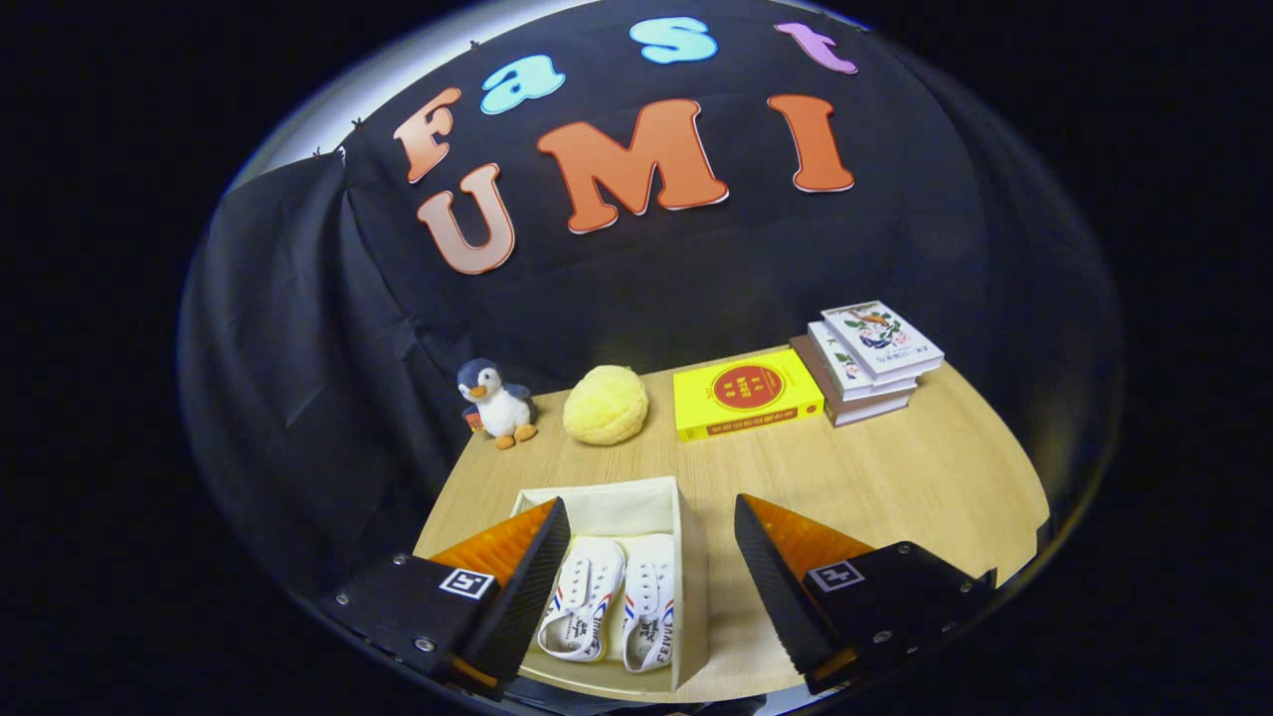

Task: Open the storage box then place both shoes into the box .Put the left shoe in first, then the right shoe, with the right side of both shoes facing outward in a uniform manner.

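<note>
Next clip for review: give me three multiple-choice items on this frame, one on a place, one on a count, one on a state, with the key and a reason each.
1. Where are the white shoes?
A. Inside the storage box
B. On the stacked books
C. Beside the penguin toy

2. How many books lie in the stack of books?
A. One
B. Three
C. Six

3. What state is the gripper in?
A. Shut on a shoe
B. Shut on the yellow book
C. Open

Key: A, both shoes lie side by side within the box walls; B, three covers show stacked; C, the fingers stand wide apart, pressing nothing.

Open cream box [686, 557] holds two white shoes [617, 612] side by side
</note>
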A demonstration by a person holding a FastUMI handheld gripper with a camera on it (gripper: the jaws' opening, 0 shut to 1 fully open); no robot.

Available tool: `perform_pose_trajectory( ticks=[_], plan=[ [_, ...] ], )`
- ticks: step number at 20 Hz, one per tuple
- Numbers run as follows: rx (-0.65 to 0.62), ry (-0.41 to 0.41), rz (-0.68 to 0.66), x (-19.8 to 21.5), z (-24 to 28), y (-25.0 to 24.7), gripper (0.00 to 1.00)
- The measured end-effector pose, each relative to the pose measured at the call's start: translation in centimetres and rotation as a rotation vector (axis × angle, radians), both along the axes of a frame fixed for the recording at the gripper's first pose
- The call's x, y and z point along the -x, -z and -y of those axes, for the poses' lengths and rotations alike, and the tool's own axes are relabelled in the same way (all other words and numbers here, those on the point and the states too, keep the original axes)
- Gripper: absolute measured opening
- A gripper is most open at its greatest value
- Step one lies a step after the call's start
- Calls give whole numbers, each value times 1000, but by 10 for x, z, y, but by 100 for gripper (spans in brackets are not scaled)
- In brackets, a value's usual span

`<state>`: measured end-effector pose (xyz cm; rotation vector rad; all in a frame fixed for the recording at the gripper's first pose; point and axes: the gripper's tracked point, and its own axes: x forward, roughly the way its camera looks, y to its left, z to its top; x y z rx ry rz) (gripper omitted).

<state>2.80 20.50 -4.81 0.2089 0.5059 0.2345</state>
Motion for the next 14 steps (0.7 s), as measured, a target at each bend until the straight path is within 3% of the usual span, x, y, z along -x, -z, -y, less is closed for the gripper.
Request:
perform_pose_trajectory(
  ticks=[8, 14],
  plan=[
    [89, 82, 174, 1, 88, -79, 98],
    [138, 136, 257, 5, 148, -109, 98]
  ],
)
